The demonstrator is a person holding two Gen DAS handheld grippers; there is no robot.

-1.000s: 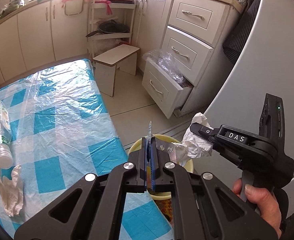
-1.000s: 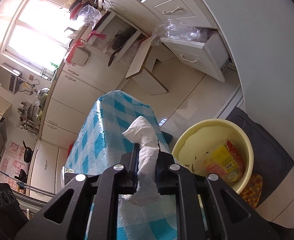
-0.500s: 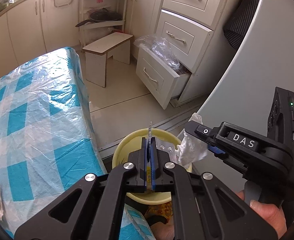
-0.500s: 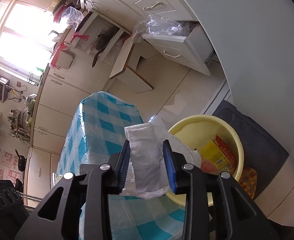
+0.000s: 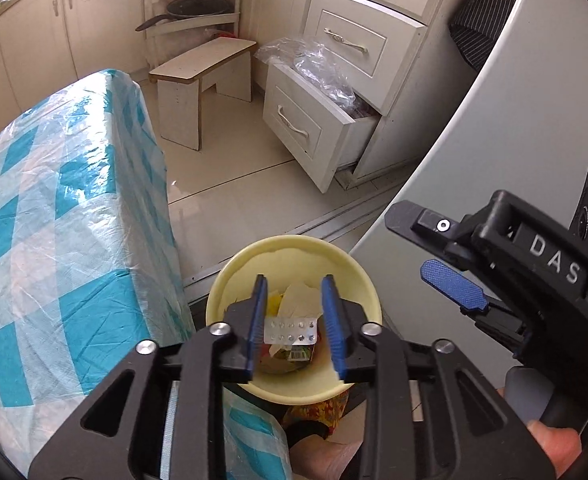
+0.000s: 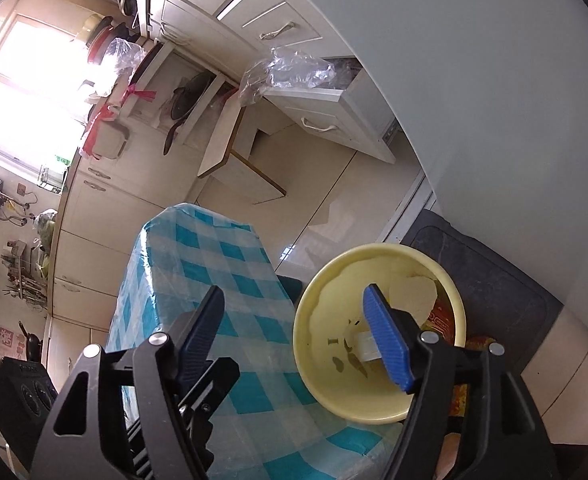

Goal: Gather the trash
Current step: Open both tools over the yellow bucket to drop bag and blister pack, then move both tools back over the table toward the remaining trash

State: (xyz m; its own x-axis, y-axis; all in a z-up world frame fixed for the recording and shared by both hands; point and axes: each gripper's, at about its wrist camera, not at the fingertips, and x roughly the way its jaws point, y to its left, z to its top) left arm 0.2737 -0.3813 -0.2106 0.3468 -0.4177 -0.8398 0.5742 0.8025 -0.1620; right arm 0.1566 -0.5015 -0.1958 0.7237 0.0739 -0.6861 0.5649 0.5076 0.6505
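A yellow bin (image 5: 294, 258) stands on the floor beside the table; it also shows in the right wrist view (image 6: 326, 312). My left gripper (image 5: 294, 298) is open right above it. A silver blister pack (image 5: 290, 331) lies between its fingers on top of the trash in the bin, with crumpled white tissue (image 5: 300, 296) and coloured wrappers. My right gripper (image 6: 294, 308) is open and empty over the bin's near rim; it shows from the side in the left wrist view (image 5: 426, 248).
The table with a blue-and-white checked cloth under clear plastic (image 5: 53, 220) is at the left of the bin. A grey fridge door (image 5: 514, 128) is at the right. An open drawer with plastic bags (image 5: 314, 120) and a low stool (image 5: 201, 68) stand beyond.
Both grippers opened over the bin. The blister pack left my left gripper and the white tissue left my right gripper; both now lie in the bin.
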